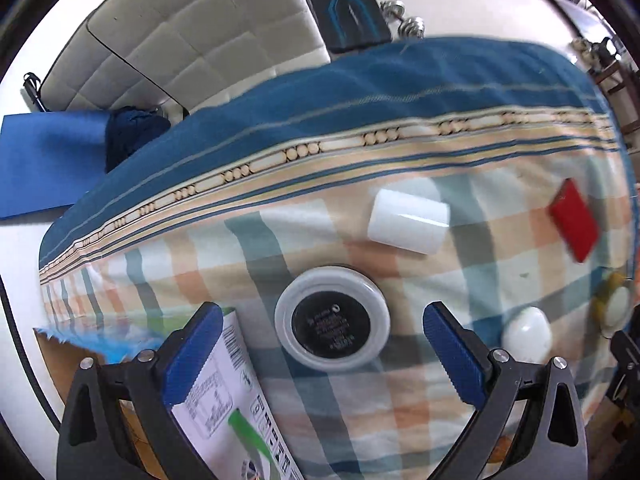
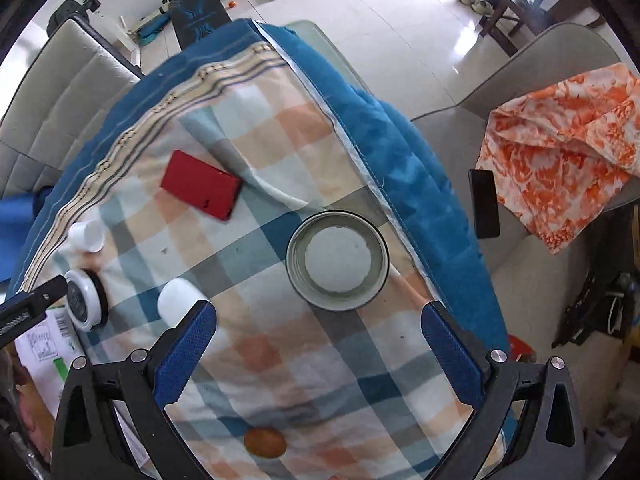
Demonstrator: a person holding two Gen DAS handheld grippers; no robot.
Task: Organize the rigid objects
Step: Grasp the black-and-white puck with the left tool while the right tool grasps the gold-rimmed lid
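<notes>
My left gripper (image 1: 324, 344) is open above a round grey jar with a black label (image 1: 332, 320), which lies between its blue fingers on the checked cloth. Beyond it lies a white cylinder (image 1: 408, 222) on its side, with a red flat box (image 1: 574, 220) at the right and a white rounded case (image 1: 526, 334) nearer. My right gripper (image 2: 318, 336) is open just short of a round metal tin (image 2: 338, 260) with a pale inside. The red box (image 2: 200, 184), white cylinder (image 2: 86, 236), grey jar (image 2: 84, 300) and white case (image 2: 178, 298) show to its left.
A printed white carton (image 1: 224, 408) lies under the left finger. A small orange round thing (image 2: 265, 443) sits near the cloth's front. The checked cloth (image 2: 280, 128) has a blue border hanging over the table edge. A black phone (image 2: 484, 204) and orange patterned cloth (image 2: 560, 148) rest on a chair at right.
</notes>
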